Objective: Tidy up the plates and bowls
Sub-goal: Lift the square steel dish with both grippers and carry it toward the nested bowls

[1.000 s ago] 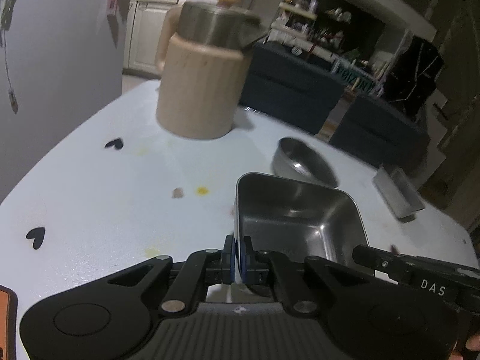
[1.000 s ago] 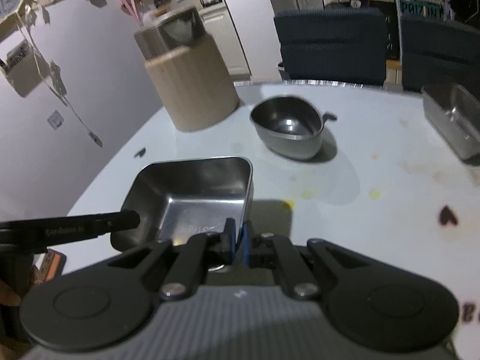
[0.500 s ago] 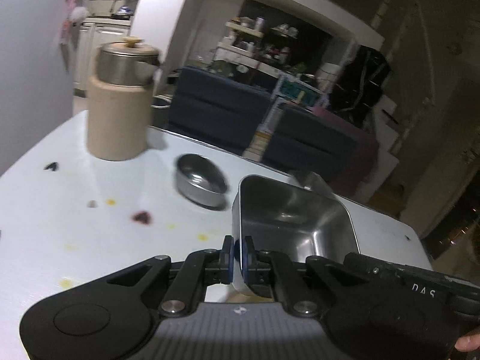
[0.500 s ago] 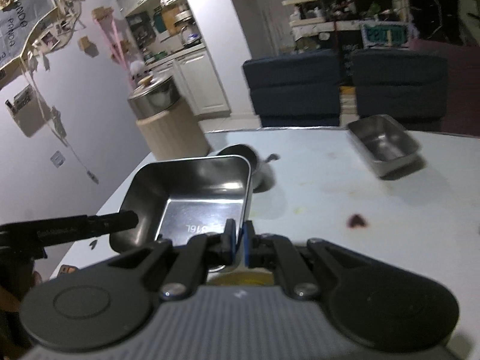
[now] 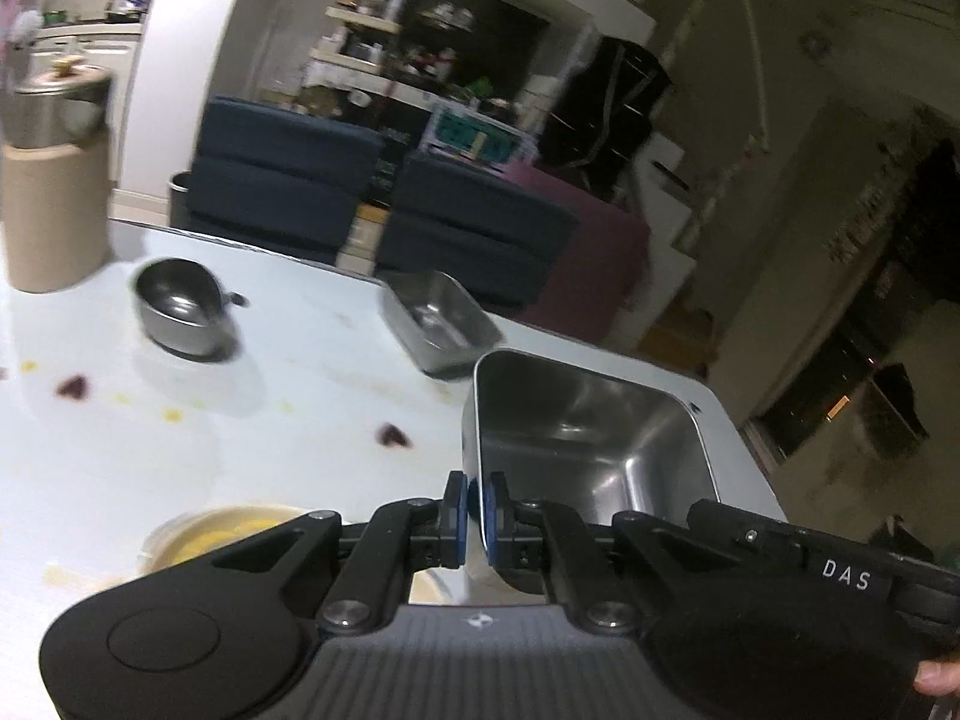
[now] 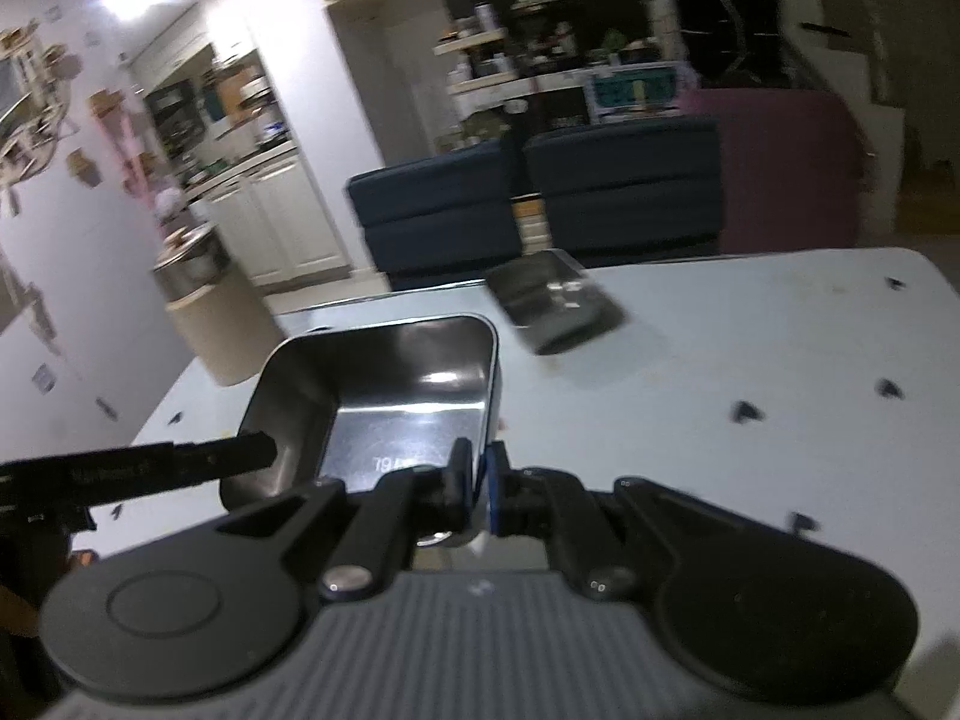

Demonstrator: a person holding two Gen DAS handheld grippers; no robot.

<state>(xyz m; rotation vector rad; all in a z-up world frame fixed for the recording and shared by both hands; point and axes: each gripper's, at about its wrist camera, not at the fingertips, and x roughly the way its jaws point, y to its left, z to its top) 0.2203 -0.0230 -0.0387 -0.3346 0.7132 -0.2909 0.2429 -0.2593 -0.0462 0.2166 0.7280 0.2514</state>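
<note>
Both jaws were pinched tight on opposite rims of the steel tray (image 5: 591, 462): left gripper (image 5: 474, 513) and right gripper (image 6: 477, 480). Held above the table (image 5: 252, 420), the tray looked rigid, light and slick; thin rims suited gripping. A second tray (image 5: 441, 321) lay at twelve o'clock.

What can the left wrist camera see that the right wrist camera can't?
Only the left wrist view shows the round metal bowl and a yellow-filled dish below the left gripper.

Only the right wrist view shows the kitchen cabinets and the right gripper.

Both show the square steel pan gripped by its rim, the smaller tray, and the tan canister.
</note>
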